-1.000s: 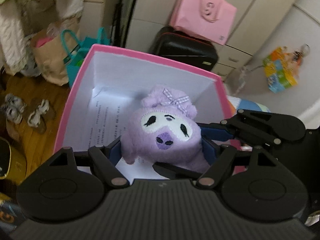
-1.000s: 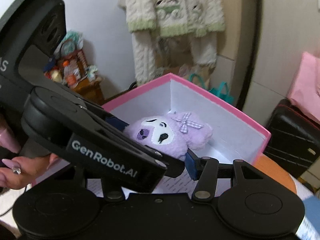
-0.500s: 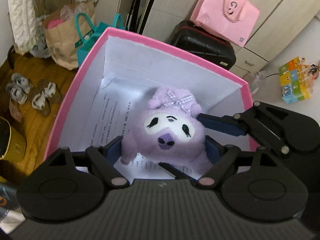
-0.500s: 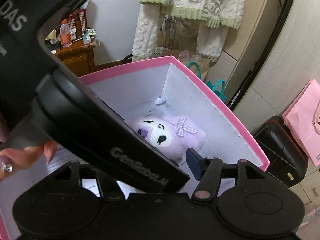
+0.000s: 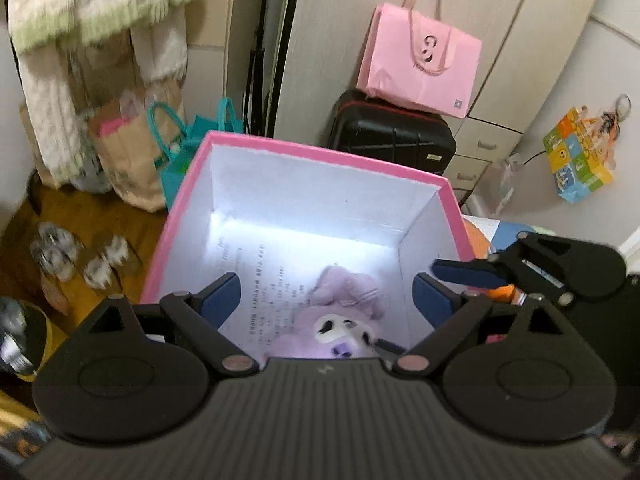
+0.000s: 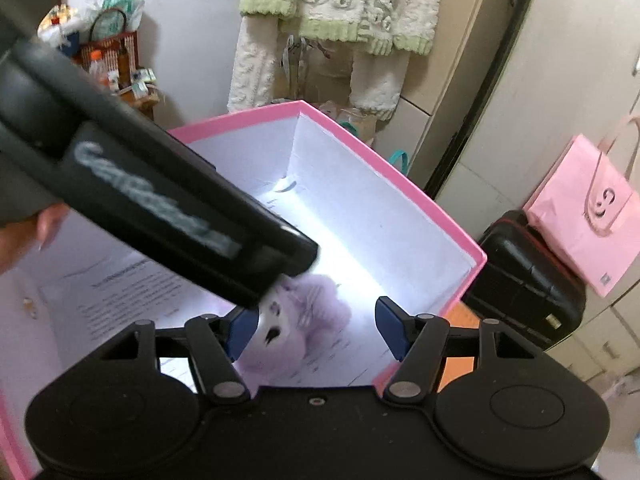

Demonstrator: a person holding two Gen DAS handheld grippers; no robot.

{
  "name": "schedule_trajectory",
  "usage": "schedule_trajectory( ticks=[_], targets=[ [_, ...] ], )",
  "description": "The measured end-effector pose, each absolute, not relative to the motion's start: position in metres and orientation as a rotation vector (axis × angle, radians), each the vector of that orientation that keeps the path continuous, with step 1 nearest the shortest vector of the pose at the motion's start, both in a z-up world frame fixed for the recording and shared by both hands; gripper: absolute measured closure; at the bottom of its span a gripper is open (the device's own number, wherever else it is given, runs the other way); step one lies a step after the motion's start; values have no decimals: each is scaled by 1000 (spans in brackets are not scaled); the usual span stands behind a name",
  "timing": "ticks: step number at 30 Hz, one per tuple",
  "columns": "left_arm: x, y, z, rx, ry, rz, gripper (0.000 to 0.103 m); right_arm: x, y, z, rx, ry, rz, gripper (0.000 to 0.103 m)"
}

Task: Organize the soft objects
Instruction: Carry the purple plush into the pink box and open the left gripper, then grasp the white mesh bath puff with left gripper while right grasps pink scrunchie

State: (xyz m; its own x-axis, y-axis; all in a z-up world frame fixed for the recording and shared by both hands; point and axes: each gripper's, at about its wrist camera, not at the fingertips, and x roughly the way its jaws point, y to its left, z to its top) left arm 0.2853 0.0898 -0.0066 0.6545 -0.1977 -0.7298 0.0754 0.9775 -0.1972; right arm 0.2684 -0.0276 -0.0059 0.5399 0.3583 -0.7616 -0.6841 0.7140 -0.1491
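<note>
The left claw [image 5: 327, 294], clamped on the purple plush [image 5: 340, 320] a second ago, now has its jaws spread wide with nothing between them. The plush has dropped onto the printed paper [image 5: 260, 280] on the floor of the pink box [image 5: 320, 152], low in the frame. The right claw [image 6: 316, 330] has also opened wider above it.

Floor [image 5: 120, 216]: brown wood, left of the box.
On floor: sandals [image 5: 76, 256], blurred; paper bag [image 5: 132, 152]; teal bag [image 5: 188, 148]; black suitcase [image 5: 392, 136].
Box [image 5: 320, 152]: pink rim, white walls; its own support unclear.
Box bottom: printed sheet [image 5: 256, 284]; purple plush [image 5: 340, 320] lying on it.
</note>
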Motion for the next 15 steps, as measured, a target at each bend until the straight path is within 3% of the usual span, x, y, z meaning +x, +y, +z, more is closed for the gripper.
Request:
schedule_trajectory(
  ticks=[15],
  targets=[
    [186,88,40,105,701,-251,10,191,-82,39,-153,764,654,33]
  ],
)
